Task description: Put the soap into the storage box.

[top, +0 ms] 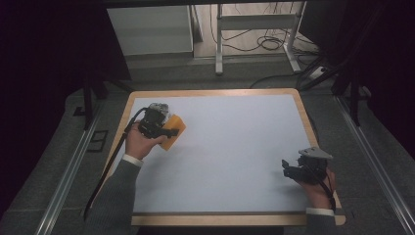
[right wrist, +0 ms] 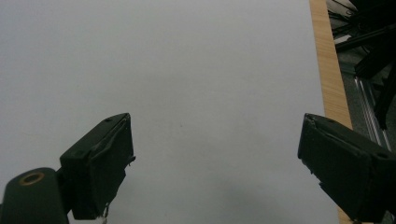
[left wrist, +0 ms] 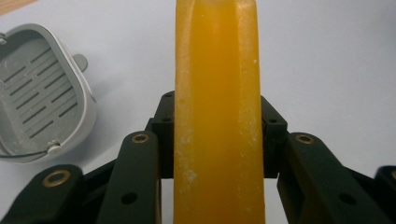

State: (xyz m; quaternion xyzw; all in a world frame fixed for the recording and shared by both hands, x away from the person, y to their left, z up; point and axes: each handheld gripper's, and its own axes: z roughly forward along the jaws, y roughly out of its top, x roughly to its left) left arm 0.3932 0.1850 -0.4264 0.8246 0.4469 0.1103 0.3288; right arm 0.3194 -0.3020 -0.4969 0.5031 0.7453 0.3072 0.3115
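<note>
The room around me is dark, with a grey floor, a white cabinet (top: 150, 29) and a metal frame with loose cables (top: 258, 34) beyond the far edge. My table (top: 220, 161) is a pale grey-white sheet with a light wood rim, and most of that sheet lies bare between my two hands.

Near the far-left corner I hold my left claw (top: 169, 131), and in it an orange soap bar (left wrist: 217, 112). It is pinched by its two narrow sides, my black jaws pressing on it from either side, so I see its thin edge straight on. In the left gripper view its long axis runs directly away from me along the line of the jaws, past the top of the picture. In the high view the bar (top: 174, 131) sticks out past the claw towards the table's middle, its flat face turned up and tilted. Whether its lower corner touches the sheet I cannot tell.

Just beside the bar, towards the far-left corner, lies a grey slotted soap dish (left wrist: 39, 95), apart from the soap and resting on the sheet.

My right claw (right wrist: 215, 168) sits near the near-right corner, by the right edge, its jaws spread wide with nothing between them, pointing across the bare sheet.
</note>
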